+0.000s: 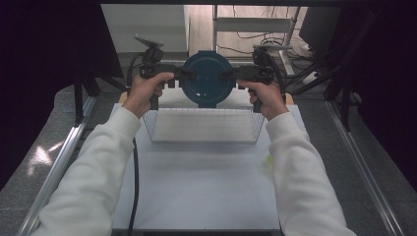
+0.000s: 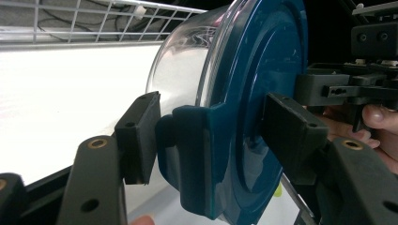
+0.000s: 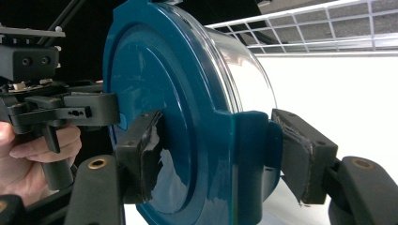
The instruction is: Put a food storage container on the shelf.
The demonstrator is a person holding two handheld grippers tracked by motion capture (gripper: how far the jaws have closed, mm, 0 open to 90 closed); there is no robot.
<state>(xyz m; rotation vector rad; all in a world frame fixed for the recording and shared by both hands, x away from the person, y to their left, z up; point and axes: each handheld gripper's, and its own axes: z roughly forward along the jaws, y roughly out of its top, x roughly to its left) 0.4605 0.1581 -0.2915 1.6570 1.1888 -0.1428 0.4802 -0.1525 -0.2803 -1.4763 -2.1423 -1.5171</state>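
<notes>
A round clear container (image 1: 206, 78) with a dark teal lid hangs in the air over the far rim of a wire basket (image 1: 201, 110), its lid turned toward the high camera. My left gripper (image 1: 184, 74) is shut on the lid's left latch tab. My right gripper (image 1: 228, 74) is shut on the opposite tab. In the left gripper view my gripper (image 2: 213, 133) has one pad on the latch tab (image 2: 197, 154) and the other on the lid's face. The right gripper view shows my gripper (image 3: 218, 157) clamping its latch tab (image 3: 248, 154) the same way.
The wire basket stands at the far half of the white table (image 1: 196, 187). A small yellow-green speck (image 1: 269, 160) lies by the right sleeve. A black cable (image 1: 135, 172) runs along the left forearm. Metal rails (image 1: 64, 152) flank the table.
</notes>
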